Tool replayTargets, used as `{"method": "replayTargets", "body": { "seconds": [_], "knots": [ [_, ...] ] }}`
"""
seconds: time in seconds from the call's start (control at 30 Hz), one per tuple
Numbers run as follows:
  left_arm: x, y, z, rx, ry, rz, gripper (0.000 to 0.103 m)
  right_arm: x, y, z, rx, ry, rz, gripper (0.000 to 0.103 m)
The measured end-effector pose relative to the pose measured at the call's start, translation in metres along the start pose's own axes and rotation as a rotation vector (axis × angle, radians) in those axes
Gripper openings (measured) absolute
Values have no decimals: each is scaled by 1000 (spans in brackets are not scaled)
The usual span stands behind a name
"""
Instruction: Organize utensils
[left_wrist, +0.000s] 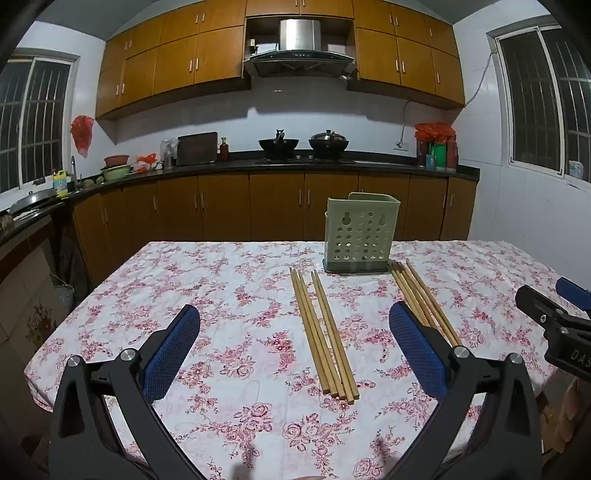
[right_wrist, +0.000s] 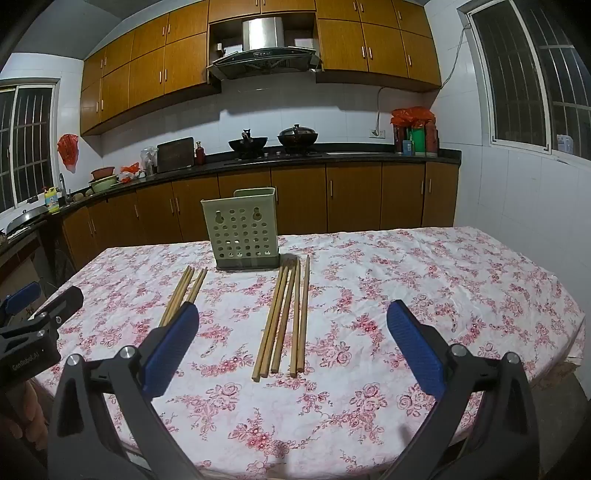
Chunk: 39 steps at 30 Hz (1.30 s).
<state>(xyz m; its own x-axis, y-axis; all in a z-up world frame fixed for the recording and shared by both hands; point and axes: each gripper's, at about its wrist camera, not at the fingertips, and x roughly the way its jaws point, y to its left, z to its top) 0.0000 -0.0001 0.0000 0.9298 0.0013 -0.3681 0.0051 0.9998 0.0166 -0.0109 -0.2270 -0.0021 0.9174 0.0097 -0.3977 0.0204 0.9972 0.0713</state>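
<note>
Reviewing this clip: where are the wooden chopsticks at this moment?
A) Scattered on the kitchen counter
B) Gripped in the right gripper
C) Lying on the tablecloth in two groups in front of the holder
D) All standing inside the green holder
C: two groups of chopsticks, a left group and a right group, lie flat on the floral tablecloth just in front of the green holder, and nothing is seen sticking out of its top.

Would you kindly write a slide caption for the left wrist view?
Open left gripper hovers over chopsticks lying before the green holder on a floral tablecloth.
</note>
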Motion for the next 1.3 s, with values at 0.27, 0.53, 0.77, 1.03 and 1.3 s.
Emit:
{"method": "replayTargets", "body": {
  "seconds": [0.27, 0.53, 0.77, 1.03, 1.3],
  "knots": [
    [0, -1, 0, 0, -1, -1, 101, 0, 0, 0, 2, 0, 2, 99],
    [1, 0, 0, -4, 1, -3, 101, 0, 1, 0, 2, -2, 0, 99],
    [2, -1, 0, -4, 2, -3, 101, -1, 0, 1, 2, -2, 1, 99],
    [3, -2, 1, -4, 4, -3, 101, -1, 0, 1, 3, -2, 1, 99],
    [4, -2, 1, -4, 5, -3, 101, -1, 0, 1, 3, -1, 1, 99]
  ]
}}
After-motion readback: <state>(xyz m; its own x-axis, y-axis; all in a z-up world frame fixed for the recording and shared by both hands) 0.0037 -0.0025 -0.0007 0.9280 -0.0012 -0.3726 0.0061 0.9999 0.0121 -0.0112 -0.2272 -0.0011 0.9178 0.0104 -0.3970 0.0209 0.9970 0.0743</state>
